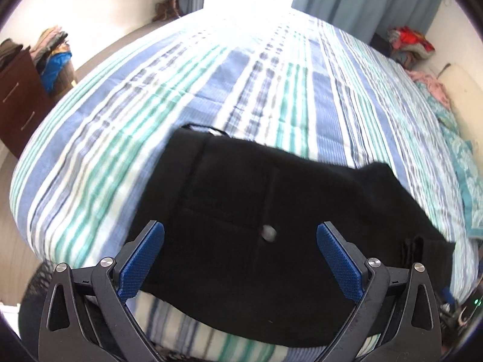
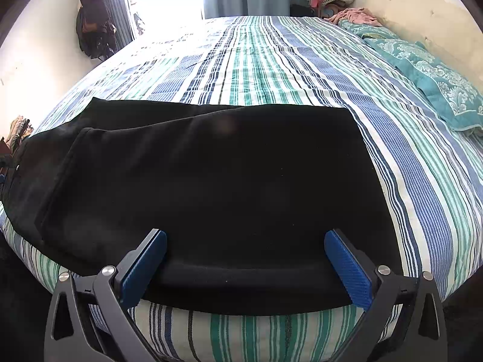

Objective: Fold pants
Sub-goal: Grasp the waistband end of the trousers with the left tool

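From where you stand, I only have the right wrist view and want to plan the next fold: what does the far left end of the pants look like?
Observer: In the left wrist view the black pants show a pale button, so that is the waist end.
Operator: Is the left gripper holding it?
Observer: No. The left gripper is open, its fingers spread either side of the button.
Operator: Anything beyond that edge of the bed?
Observer: A dark wooden dresser with piled clothes beside it.
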